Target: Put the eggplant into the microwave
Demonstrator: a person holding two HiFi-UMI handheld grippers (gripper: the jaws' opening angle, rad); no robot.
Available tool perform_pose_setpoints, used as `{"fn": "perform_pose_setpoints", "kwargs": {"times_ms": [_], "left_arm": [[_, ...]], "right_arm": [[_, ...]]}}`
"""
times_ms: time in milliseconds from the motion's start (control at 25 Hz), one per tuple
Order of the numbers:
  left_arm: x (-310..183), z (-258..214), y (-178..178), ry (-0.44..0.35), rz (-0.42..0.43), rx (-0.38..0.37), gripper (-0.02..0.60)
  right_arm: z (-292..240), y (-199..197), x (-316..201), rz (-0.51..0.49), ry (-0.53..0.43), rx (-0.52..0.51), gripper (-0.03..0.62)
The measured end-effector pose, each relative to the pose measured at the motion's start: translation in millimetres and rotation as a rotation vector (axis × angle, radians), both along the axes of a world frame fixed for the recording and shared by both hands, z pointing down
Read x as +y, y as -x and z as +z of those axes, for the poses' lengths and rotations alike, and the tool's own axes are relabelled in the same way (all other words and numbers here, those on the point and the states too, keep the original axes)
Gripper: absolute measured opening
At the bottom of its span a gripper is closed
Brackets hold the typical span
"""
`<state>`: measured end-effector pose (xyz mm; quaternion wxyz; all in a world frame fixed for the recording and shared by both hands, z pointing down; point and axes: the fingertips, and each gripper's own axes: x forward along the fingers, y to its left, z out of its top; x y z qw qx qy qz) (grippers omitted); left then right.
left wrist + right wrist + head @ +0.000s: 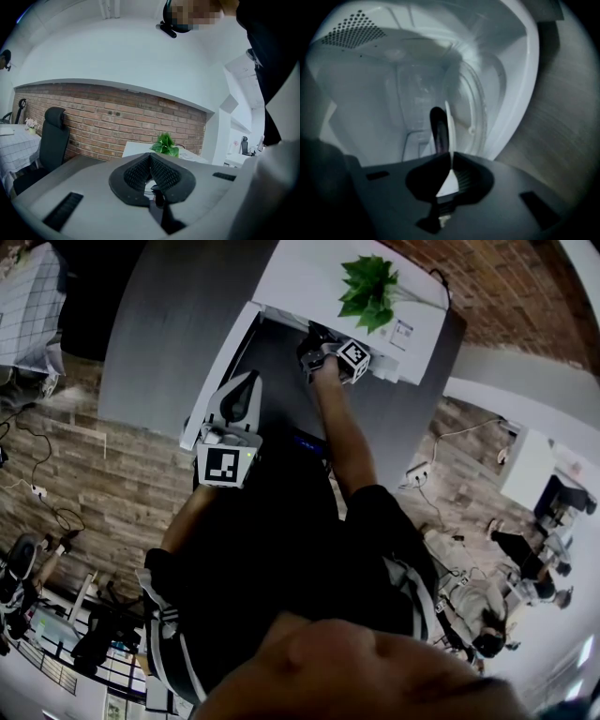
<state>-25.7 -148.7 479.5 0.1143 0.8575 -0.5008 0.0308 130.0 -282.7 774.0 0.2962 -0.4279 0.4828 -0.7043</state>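
Placement step. Right hand-held gripper is inside the microwave, jaws pinched nearly together on the rim of a thin white plate. The eggplant sits on it just beyond the jaws. Next move, likely: lower the plate level, release, back out. Left hand-held gripper: pressed together, empty.

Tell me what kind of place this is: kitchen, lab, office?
Probably an office or lab space, not a home kitchen: a red brick wall, a black high-backed office chair, and a white microwave sitting on a plain grey table.
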Motion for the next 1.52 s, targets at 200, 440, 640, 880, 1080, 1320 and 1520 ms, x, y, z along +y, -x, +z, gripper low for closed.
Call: {"fn": "perform_pose_setpoints", "kwargs": {"times_ms": [200, 440, 640, 880, 1080, 1320, 1520], "left_arm": [[1.9, 0.8, -1.2, 0.001, 0.003, -0.006, 0.035], [2.6, -0.1, -2.2, -0.002, 0.002, 0.000, 0.035], [4.0, -0.3, -2.3, -0.001, 0.002, -0.003, 0.035], [4.1, 0.0, -4.4, -0.004, 0.008, -0.006, 0.035], [2.8, -0.8, -6.1, -0.003, 0.011, -0.005, 0.035], [2.7, -1.4, -6.4, -0.003, 0.015, -0.011, 0.035], [3.0, -1.8, -9.0, -0.001, 0.019, -0.008, 0.035]], "right_arm": [[-0.5, -0.5, 2.7, -0.011, 0.016, 0.026, 0.045], [-3.9, 2.9, 5.5, -0.027, 0.012, -0.005, 0.130], [-2.1, 7.0, 8.2, -0.060, 0.022, -0.031, 0.144], [-0.6, 12.7, 12.7, -0.088, 0.042, -0.061, 0.149], [3.0, 17.9, 17.2, -0.112, 0.058, -0.090, 0.158], [2.5, 17.7, 18.2, -0.116, 0.054, -0.096, 0.160], [1.2, 15.8, 19.8, -0.117, 0.061, -0.083, 0.172]]}}
